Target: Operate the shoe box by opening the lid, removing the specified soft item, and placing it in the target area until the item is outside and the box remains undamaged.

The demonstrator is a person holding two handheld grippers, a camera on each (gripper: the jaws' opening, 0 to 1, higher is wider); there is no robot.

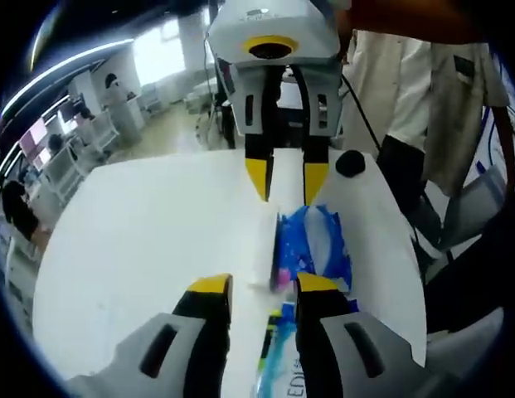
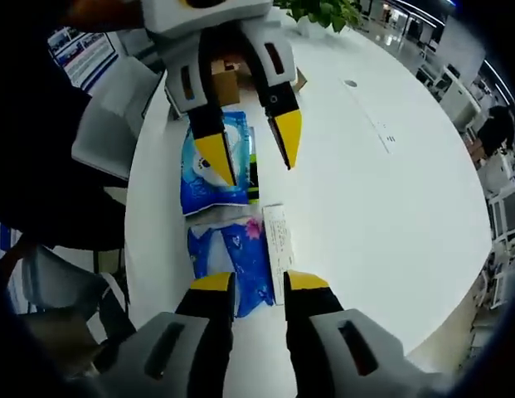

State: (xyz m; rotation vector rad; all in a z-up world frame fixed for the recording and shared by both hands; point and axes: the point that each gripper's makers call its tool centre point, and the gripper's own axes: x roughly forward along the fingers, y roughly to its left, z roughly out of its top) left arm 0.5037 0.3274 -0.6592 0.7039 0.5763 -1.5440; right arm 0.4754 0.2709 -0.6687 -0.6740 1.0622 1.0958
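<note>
**Q:** Fingers first. What have you got?

**Me:** Nothing in either. My left gripper has its jaws apart and bare. My right gripper has a narrower gap but is also released. The two face each other across the work.

**Q:** And the soft item?

**Me:** It's just past my right jaws: a crumpled blue soft pack lying on the white table, out in the open. A white labelled panel touches its side. I take that for part of the shoe box, but white on white I can't tell lid from body. A flatter blue pack with a white figure lies beyond it, under my left jaws. Which of the two is the specified item, I can't tell.

**Q:** How do you take it cleanly?

**Me:** My judgement is to come down on the crumpled pack's middle and pinch the film only. I'd keep the jaw tip off the labelled panel so the card isn't dented or dragged. Then lift straight before carrying it sideways. My other gripper should stay wide and steady the panel only if it shifts.

**Q:** Farther out?

**Me:** There's a brown cardboard box behind my left gripper. In the left gripper view, a small black round object sits near the table edge. A person in a white coat stands beyond it.
</note>
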